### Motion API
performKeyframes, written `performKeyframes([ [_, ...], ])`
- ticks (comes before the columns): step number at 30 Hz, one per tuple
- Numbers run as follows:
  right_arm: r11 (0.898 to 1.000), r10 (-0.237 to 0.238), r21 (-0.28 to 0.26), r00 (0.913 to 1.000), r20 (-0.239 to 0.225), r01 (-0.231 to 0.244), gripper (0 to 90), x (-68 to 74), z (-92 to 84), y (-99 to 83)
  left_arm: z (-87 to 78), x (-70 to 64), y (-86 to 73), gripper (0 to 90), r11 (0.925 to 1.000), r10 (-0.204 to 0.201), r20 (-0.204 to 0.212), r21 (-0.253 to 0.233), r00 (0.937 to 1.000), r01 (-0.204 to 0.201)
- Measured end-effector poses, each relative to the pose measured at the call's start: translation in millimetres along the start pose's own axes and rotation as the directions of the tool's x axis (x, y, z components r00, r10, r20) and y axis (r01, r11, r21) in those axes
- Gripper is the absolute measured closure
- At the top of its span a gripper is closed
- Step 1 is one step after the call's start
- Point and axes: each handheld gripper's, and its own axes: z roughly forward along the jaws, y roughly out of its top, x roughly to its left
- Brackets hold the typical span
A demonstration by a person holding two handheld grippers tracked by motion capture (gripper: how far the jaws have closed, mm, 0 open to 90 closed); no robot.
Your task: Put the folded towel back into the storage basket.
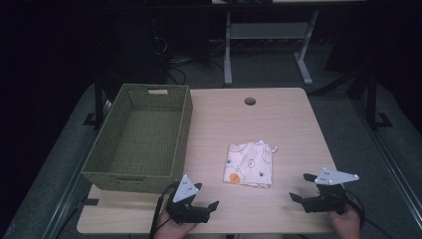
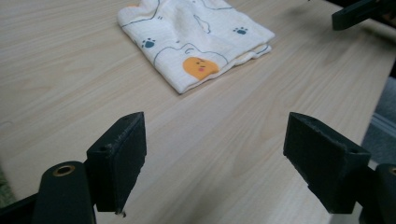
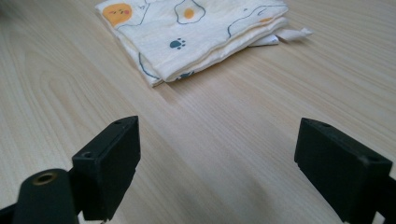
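Folded cloth (image 1: 250, 165) lies centre frame on the counter (image 1: 288, 124), between and above both tongs: left tongs (image 1: 205, 195) and right tongs (image 1: 301, 187) gape wide, empty. Soft printed cotton, squarish.

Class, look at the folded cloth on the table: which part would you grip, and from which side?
Probably the near stacked edge of the folded cloth: it lies flat, its layers open toward the person, and both tools wait open on that side. The right tool could come in low from the front, one jaw under the layers, one on top.
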Motion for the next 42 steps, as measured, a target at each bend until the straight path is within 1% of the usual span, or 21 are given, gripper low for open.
performKeyframes([
  [2, 1.0, -0.006, 0.007, 1.0, 0.004, 0.006, 14.0, -0.2, 2.4, 1.1, 3.3, 1.2, 0.8, 23.5, 0.9998, 0.014, -0.012, 0.015, 0.9998, -0.013],
  [4, 1.0, -0.005, 0.015, 0.9999, 0.016, 0.005, 14.0, 0.0, 5.5, 1.4, 4.3, 2.7, 1.2, 23.7, 0.9997, 0.013, -0.012, 0.022, 0.9998, -0.012],
  [6, 1.0, -0.006, 0.026, 0.9999, 0.01, 0.006, 14.0, 0.2, 7.2, 1.7, 6.2, 4.7, 2.3, 24.6, 0.9999, 0.004, -0.008, 0.017, 1.0, -0.004],
  [7, 1.0, -0.007, 0.022, 0.9999, 0.008, 0.007, 14.0, 0.6, 7.0, 2.0, 7.8, 5.3, 3.9, 24.7, 0.9998, 0.001, -0.001, 0.021, 1.0, -0.001],
  [9, 1.0, -0.003, 0.012, 0.9998, 0.019, 0.003, 14.0, 0.9, 5.4, 2.1, 11.6, 5.1, 7.7, 24.6, 0.9994, 0.018, -0.004, 0.031, 0.9998, -0.018],
  [11, 1.0, -0.001, 0.008, 0.9999, 0.017, 0.001, 13.9, 0.3, 4.9, 2.3, 14.9, 5.5, 10.1, 24.6, 0.9989, 0.023, -0.002, 0.04, 0.9997, -0.023],
  [14, 1.0, 0.003, 0.002, 0.9998, 0.022, -0.003, 14.0, -2.0, 5.1, 2.7, 26.3, 7.4, 18.6, 24.6, 0.9978, 0.03, 0.005, 0.059, 0.9995, -0.03],
  [16, 1.0, -0.002, 0.005, 0.9997, 0.025, 0.002, 14.0, -2.0, 5.6, 3.0, 38.9, 7.6, 26.6, 24.6, 0.996, 0.043, 0.006, 0.079, 0.999, -0.044],
  [17, 1.0, -0.002, 0.005, 0.9997, 0.025, 0.002, 14.0, -2.0, 5.6, 3.0, 38.9, 7.6, 26.6, 24.6, 0.996, 0.043, 0.006, 0.079, 0.999, -0.044],
  [18, 1.0, -0.004, 0.011, 0.9996, 0.027, 0.003, 14.0, -2.1, 6.2, 2.7, 48.6, 7.2, 32.5, 24.6, 0.9947, 0.045, 0.018, 0.092, 0.9988, -0.046],
  [20, 1.0, -0.006, 0.01, 0.9997, 0.026, 0.005, 14.0, -2.1, 6.4, 2.5, 56.9, 5.6, 38.8, 24.6, 0.9918, 0.067, 0.018, 0.108, 0.9976, -0.068],
  [21, 1.0, -0.006, 0.01, 0.9997, 0.026, 0.005, 14.0, -2.1, 6.4, 2.5, 56.9, 5.6, 38.8, 24.6, 0.9918, 0.067, 0.018, 0.108, 0.9976, -0.068],
  [24, 1.0, 0.001, 0.008, 0.9996, 0.028, -0.001, 14.0, -2.8, 6.2, 1.8, 71.9, 1.8, 49.9, 24.7, 0.9882, 0.085, 0.016, 0.126, 0.9962, -0.086],
  [25, 1.0, 0.001, 0.008, 0.9996, 0.028, -0.001, 14.0, -2.8, 6.2, 1.8, 71.9, 1.8, 49.9, 24.7, 0.9882, 0.085, 0.016, 0.126, 0.9962, -0.086],
  [26, 1.0, 0.0, 0.001, 0.9995, 0.031, 0.0, 14.0, -2.9, 5.0, 1.5, 78.0, 1.7, 54.8, 24.9, 0.9856, 0.095, 0.013, 0.14, 0.9954, -0.096],
  [28, 1.0, -0.004, -0.007, 0.9996, 0.027, 0.005, 13.9, -3.1, 4.5, 1.4, 83.7, 3.1, 58.9, 25.0, 0.984, 0.095, 0.013, 0.15, 0.9954, -0.095],
  [33, 1.0, -0.007, -0.002, 0.9996, 0.026, 0.007, 14.0, -2.1, 4.3, 1.5, 93.7, 3.5, 66.9, 25.1, 0.9813, 0.106, 0.006, 0.161, 0.9944, -0.105],
  [35, 1.0, -0.013, -0.005, 0.9996, 0.027, 0.013, 14.0, -1.2, 4.4, 1.3, 103.0, 3.9, 71.0, 25.2, 0.9775, 0.115, 0.002, 0.178, 0.9934, -0.114],
  [39, 1.0, -0.005, -0.006, 0.9997, 0.025, 0.005, 14.0, -0.5, 4.1, 1.1, 112.3, 4.4, 76.0, 25.3, 0.9751, 0.118, 0.004, 0.188, 0.993, -0.117],
  [41, 1.0, -0.005, -0.013, 0.9997, 0.024, 0.005, 14.0, -0.6, 3.6, 1.2, 119.9, 4.3, 85.0, 25.3, 0.9732, 0.121, 0.01, 0.196, 0.9926, -0.121],
  [42, 1.0, -0.006, -0.012, 0.9998, 0.021, 0.006, 14.0, -0.5, 3.4, 1.3, 122.1, 4.1, 88.1, 25.4, 0.9737, 0.12, 0.015, 0.193, 0.9927, -0.121],
])
